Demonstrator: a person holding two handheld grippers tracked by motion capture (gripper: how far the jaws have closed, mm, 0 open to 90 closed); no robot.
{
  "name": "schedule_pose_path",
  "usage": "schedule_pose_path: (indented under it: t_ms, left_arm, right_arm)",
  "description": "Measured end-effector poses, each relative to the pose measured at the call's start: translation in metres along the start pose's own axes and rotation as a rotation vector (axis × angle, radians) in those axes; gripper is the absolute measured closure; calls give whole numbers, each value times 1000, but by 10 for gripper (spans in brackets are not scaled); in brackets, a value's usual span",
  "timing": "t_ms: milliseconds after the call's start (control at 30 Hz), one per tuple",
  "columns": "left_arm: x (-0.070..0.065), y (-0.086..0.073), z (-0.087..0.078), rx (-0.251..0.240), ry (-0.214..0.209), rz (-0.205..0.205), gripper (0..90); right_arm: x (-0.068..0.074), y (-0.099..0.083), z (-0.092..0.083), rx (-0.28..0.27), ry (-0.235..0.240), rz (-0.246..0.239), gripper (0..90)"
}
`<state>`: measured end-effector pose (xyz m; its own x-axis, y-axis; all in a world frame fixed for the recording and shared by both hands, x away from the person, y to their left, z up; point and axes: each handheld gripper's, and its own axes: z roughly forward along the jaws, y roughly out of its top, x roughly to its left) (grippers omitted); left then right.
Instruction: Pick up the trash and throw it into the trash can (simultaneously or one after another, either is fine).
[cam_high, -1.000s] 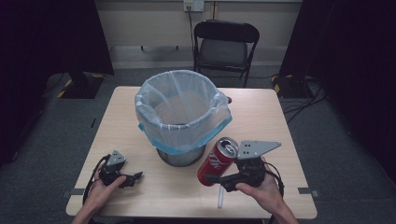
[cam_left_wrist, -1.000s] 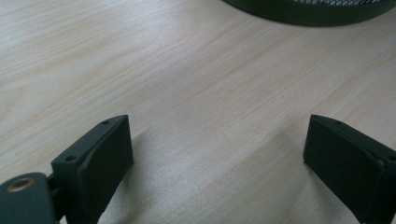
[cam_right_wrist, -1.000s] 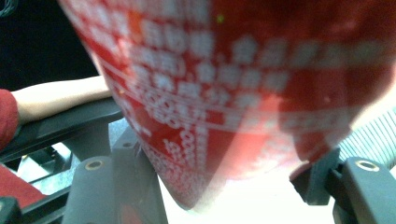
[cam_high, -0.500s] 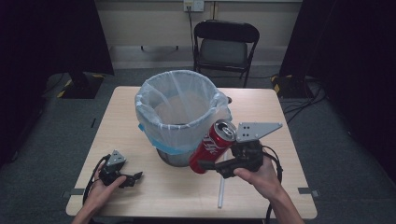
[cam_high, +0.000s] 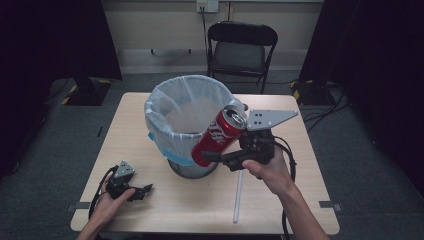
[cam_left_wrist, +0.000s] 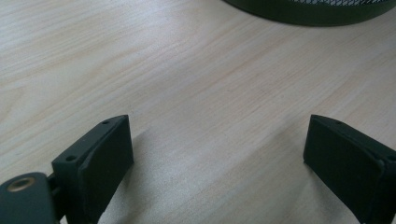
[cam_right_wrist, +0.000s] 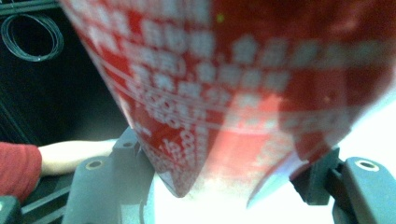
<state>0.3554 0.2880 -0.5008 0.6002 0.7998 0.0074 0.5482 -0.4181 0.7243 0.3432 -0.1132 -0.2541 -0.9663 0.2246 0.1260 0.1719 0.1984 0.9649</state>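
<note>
A red soda can (cam_high: 218, 135) hangs tilted in the air, its top toward the upper right, against the near right side of the bin's rim. My right gripper (cam_high: 212, 158) is shut on its lower end; up close the can (cam_right_wrist: 252, 88) spans the space between the two jaws. The wire bin (cam_high: 189, 122), lined with a pale blue bag, stands at the middle of the table. My left gripper (cam_high: 145, 190) rests on the table at the near left, open, with bare wood between its jaws (cam_left_wrist: 219, 158).
A white rod (cam_high: 238, 196) lies on the wooden table (cam_high: 295, 200) near the right forearm. A black folding chair (cam_high: 239, 46) stands beyond the far edge. The bin's dark base (cam_left_wrist: 308, 9) lies just ahead of the left gripper.
The right gripper has lifted the can off the table and carried it up and left to the bin's rim, tilting it more. The left gripper has stayed put.
</note>
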Motion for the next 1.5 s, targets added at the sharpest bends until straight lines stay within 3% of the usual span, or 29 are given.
schedule_pose_path:
  t_ms: [500,700,833,900,1067,1233,1300,1500]
  left_arm:
    - [0,0,0,1,0,0,77]
    - [0,0,0,1,-1,1,78]
    - [0,0,0,1,0,0,78]
    - [0,0,0,0,0,1,78]
    - [0,0,0,0,-1,0,78]
    - [0,0,0,0,-1,-1,78]
    - [0,0,0,0,-1,1,78]
    - [0,0,0,1,-2,0,78]
  right_arm:
    - [-26,35,18,-93,7,-3,346]
    - [-42,42,26,-120,-33,13,346]
    - [-55,47,32,-109,-86,26,345]
    - [-68,50,37,-93,-138,46,342]
    - [-83,52,43,-57,-187,68,337]
    - [-96,50,48,-17,-185,103,284]
    - [-100,48,47,-5,-205,107,273]
    - [-104,48,44,-22,-205,125,268]
